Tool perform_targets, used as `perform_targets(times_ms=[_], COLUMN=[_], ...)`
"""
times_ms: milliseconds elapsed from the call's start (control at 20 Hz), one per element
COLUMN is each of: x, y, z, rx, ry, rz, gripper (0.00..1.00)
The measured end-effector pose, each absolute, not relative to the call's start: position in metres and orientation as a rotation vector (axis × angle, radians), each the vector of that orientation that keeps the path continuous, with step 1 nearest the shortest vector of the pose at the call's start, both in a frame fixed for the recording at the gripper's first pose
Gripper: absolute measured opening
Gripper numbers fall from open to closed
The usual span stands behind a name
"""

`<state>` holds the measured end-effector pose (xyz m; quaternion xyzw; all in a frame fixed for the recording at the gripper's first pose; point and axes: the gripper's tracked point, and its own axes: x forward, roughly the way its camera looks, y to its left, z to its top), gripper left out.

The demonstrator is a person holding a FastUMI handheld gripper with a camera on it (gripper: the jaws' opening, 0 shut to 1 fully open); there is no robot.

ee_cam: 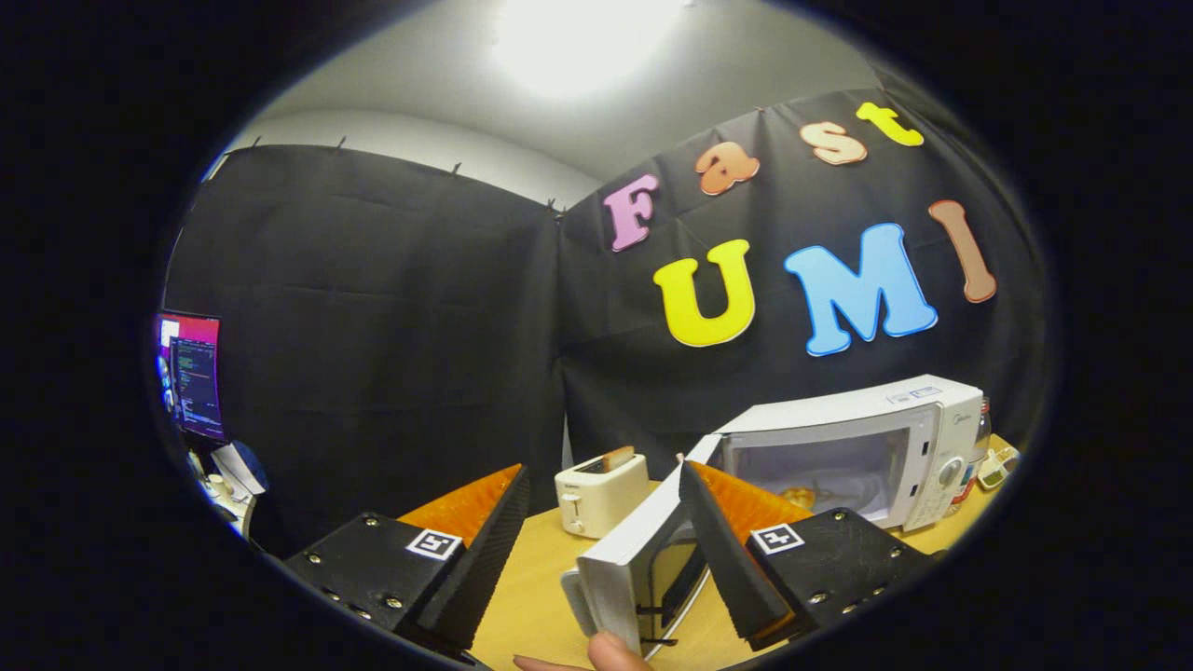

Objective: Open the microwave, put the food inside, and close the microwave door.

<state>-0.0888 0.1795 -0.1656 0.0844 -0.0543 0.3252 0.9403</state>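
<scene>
Two fingers of the gripper (596,550) stand wide apart with nothing held between them, tilted a little over the wooden table (536,578). Nearest of all, a fingertip of a person's hand (610,652) touches the lower edge of the microwave door (643,559). That door is swung out wide, its white edge and dark window standing just inside the right finger, close enough that I cannot tell whether the finger touches it. Beyond the door the white microwave (848,447) sits on the table with its lit cavity open, and something pale and yellowish, the food (806,496), lies on its floor. Left of it, past the fingertips, stands a cream toaster (601,489), and far off to the left a monitor (194,373) glows.
</scene>
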Motion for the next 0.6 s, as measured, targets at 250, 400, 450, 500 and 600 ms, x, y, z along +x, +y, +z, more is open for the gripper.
perform_targets(times_ms=[250, 400, 450, 500, 600], x=[-0.134, -0.143, -0.139, -0.134, -0.122], y=[0.245, 0.269, 0.273, 0.277, 0.280], z=[-0.203, -0.237, -0.249, -0.259, -0.286], rx=[0.048, -0.041, -0.077, -0.107, -0.143], ry=[-0.084, -0.070, -0.067, -0.064, -0.031], rz=[0.848, 0.887, 0.882, 0.879, 0.856], gripper=[0.97, 0.97, 0.97, 0.95, 0.75])
